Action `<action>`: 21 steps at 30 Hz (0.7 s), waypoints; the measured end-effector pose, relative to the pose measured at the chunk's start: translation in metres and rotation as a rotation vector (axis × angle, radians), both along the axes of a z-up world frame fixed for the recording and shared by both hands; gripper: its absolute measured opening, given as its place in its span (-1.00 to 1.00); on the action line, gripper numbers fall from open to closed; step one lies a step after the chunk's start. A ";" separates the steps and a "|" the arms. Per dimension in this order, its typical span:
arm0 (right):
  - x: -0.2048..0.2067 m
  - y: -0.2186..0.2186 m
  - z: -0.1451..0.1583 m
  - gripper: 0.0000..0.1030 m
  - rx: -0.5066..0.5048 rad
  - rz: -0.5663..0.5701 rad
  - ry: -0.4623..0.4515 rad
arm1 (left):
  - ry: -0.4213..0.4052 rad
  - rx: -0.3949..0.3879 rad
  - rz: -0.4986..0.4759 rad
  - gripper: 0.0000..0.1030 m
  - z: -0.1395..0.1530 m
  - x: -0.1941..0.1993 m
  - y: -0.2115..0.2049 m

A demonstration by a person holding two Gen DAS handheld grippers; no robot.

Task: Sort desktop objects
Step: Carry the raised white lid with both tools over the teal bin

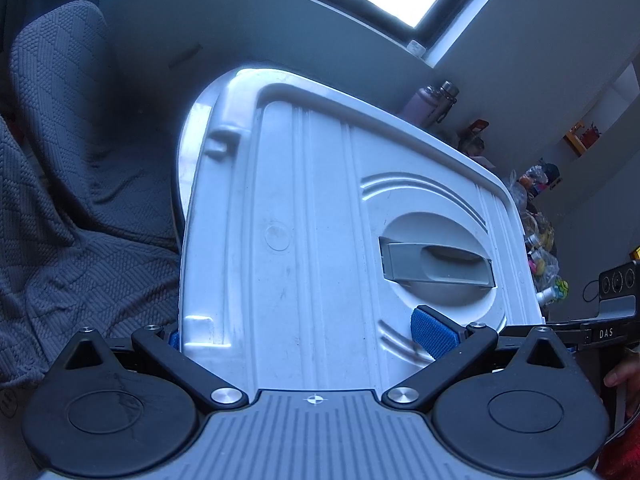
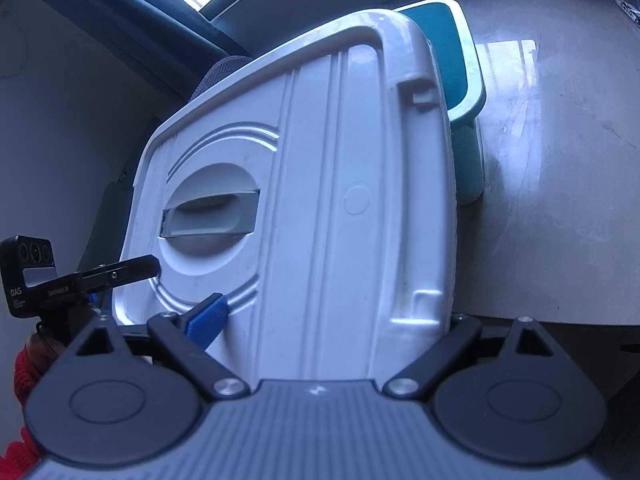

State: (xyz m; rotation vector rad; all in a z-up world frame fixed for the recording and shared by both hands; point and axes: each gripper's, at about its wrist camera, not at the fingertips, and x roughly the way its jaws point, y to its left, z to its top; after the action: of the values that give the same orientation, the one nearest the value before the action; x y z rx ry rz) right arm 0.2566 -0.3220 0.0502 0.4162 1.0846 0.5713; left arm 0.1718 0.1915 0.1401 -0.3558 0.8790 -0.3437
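Observation:
A large white plastic box lid with a grey recessed handle fills the left wrist view. My left gripper is shut on its near edge, one blue pad on top. In the right wrist view the same lid is held up and tilted, handle at left. My right gripper is shut on its near edge, blue pad on top. Behind the lid stands a teal storage box with a pale rim. The other gripper shows at the left.
A grey knitted blanket lies at the left. Bottles and bags of small toys stand along the wall at the right. A pale floor or tabletop spreads right of the teal box.

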 end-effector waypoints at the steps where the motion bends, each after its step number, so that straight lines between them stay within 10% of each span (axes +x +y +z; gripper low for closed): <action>1: 0.007 -0.004 -0.002 0.81 0.001 0.003 -0.002 | -0.001 0.001 0.003 1.00 0.001 0.004 -0.002; 21: 0.110 0.019 -0.030 0.81 0.020 0.032 -0.007 | 0.002 0.023 0.031 1.00 0.017 0.081 -0.021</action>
State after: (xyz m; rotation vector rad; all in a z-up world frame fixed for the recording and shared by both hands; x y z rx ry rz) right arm 0.3665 -0.3029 0.0202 0.4143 1.0815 0.6122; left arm 0.2528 0.1701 0.1568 -0.3485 0.8776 -0.3046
